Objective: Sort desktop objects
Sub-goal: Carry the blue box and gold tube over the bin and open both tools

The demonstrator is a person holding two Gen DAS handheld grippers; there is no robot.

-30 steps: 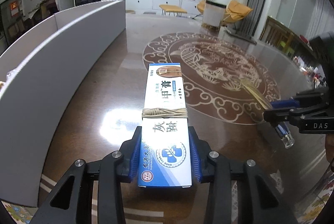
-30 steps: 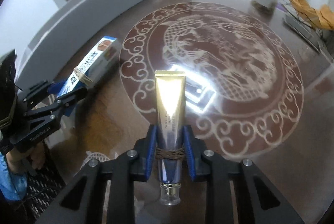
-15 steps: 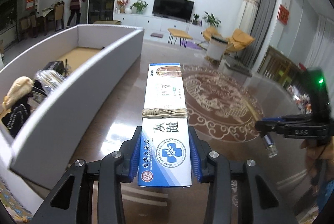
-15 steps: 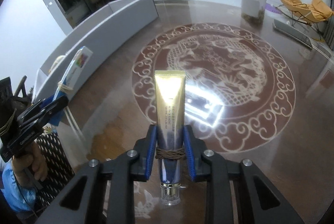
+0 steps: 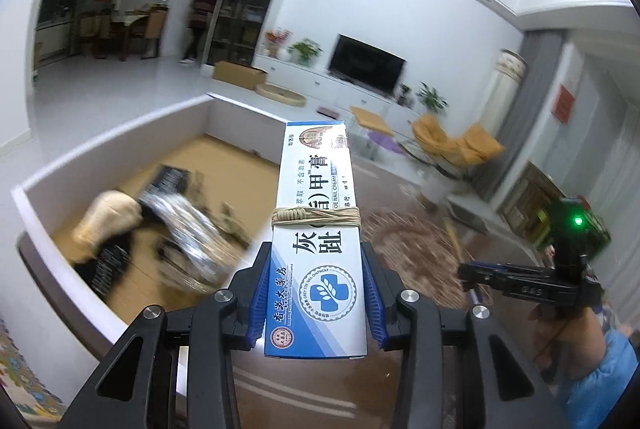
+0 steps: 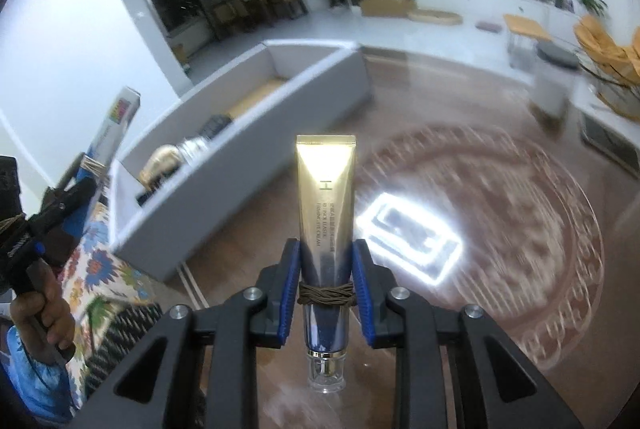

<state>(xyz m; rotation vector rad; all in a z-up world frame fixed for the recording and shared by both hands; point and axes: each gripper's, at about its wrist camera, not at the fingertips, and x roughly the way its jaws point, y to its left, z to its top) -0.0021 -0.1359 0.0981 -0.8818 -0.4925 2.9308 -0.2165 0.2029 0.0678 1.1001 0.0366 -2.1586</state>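
A bright living room here, television and plants along the far wall, a person (image 5: 202, 17) standing off by the shelves; underfoot of it all a dark, glossy tabletop (image 6: 500, 229) with a pale dragon medallion, throwing back a hard white glare just ahead and right of the right jaws; slick stuff, I'd say, anything set down on it could skate. Ahead and left of both pairs of jaws sits the white-walled box (image 5: 120, 145) with a tan floor, blurred odds and ends already lying in it.

The left gripper (image 5: 316, 305) has its jaws clamped on the near end of the ointment carton (image 5: 316, 229), a rubber band round the carton just past the tips, most of its length jutting forward; light and stiff by the look of it, though thin card may dent if squeezed, so the flat long sides are the place to hold.

The right gripper (image 6: 326, 293) pinches the cream tube (image 6: 326, 189) low on its dark end, just above the clear cap, band-wrapped between the pads, gold crimp pointing away; soft, glossy, probably slippery; the firmer shoulder by the cap looks the sound grip.
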